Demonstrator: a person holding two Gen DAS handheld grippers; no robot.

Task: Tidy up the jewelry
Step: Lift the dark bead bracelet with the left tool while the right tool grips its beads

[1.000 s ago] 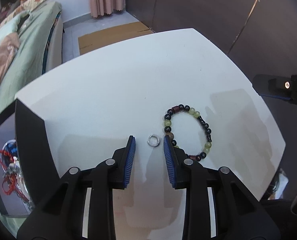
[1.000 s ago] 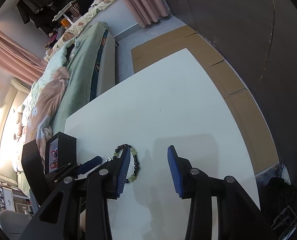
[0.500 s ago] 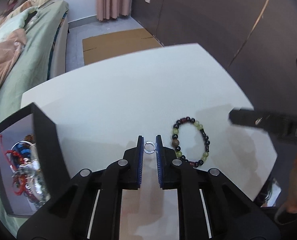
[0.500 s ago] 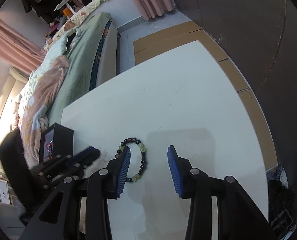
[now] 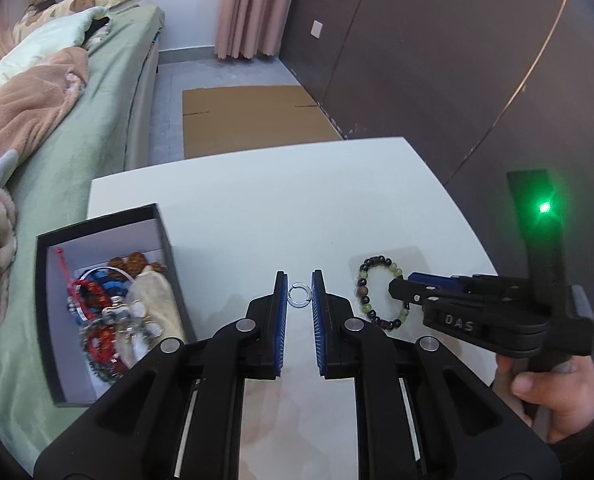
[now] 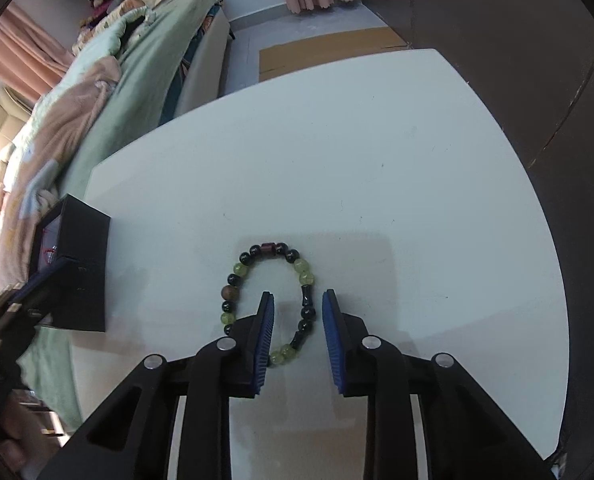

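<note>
The raised letters "DAS" are showing on the black body of the right hand-held gripper (image 5: pixel 405 286) in the left wrist view; no other writing is readable.

The left hand-held gripper (image 5: pixel 299 294) is clamping the small silver metal ring (image 5: pixel 299 294) between its blue ribbed pads, and the ring is standing at the very tips. Half a second ago the ring was already pinched there; since then the black rectangular jewelry box (image 5: pixel 169 248) with the white lining has come much further into view to the left of this hand-held gripper, showing its heap of red, blue and silver pieces.

The right hand-held gripper (image 6: pixel 297 300) is standing apart, its two fingers straddling the right-hand strand of the bracelet of black, green and brown beads (image 6: pixel 233 292), which is lying flat on the white counter (image 6: pixel 377 160). Half a second ago the bracelet lay ahead of the left finger only; now the left finger tip is sitting inside the loop and the right finger outside it. The black box (image 6: pixel 77 264) is far off to the left.
</note>
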